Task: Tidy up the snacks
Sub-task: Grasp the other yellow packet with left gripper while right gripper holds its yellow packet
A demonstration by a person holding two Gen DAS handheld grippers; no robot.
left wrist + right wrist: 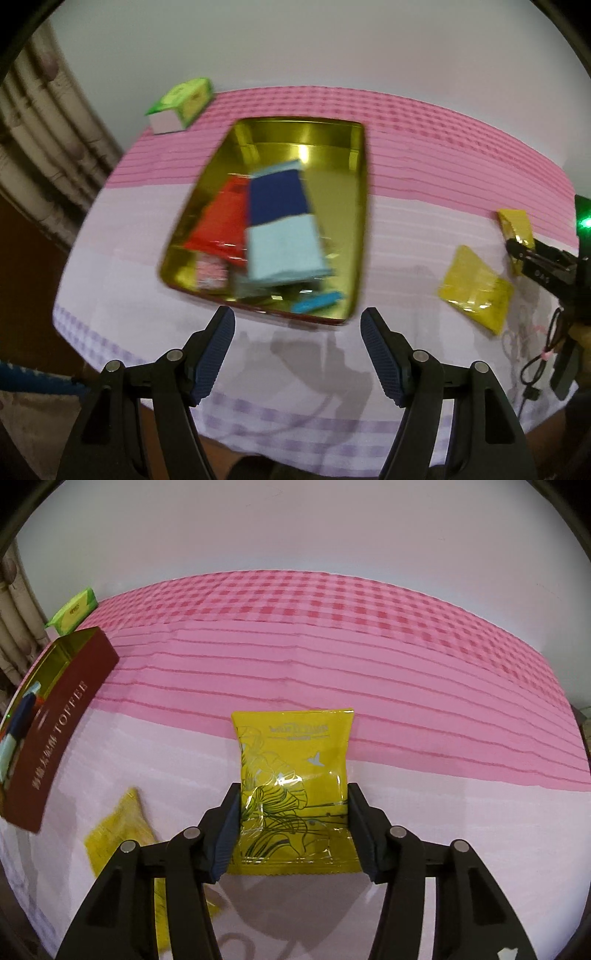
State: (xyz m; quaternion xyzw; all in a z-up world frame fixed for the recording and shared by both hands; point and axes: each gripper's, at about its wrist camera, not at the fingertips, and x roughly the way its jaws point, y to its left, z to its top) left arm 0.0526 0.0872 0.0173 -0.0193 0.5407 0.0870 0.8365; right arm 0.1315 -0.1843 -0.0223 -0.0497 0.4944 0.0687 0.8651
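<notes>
My right gripper (291, 830) has its jaws clamped on the long edges of a yellow snack packet (293, 775), pads pressing both sides, packet sticking out forward above the counter (406, 812). Left gripper (297, 354) has jaws apart, nothing between them, hanging just short of the tin's near edge. To do this step well I'd keep the squeeze light so the foil doesn't buckle and slip, keep the packet flat, and carry it left over the wall of the gold tin (360, 192), releasing low over the bare gold floor on the tin's right side. The tin already holds a blue-and-white packet (280, 221), a red packet (221, 221) and small pieces, so the left half is crowded. A second yellow packet (118, 830) lies on the cloth between me and the tin; I'd pass above it. A green box (184, 101) sits at the far left corner, well clear. Counter to the right is open; the near edge is close under both grippers.
</notes>
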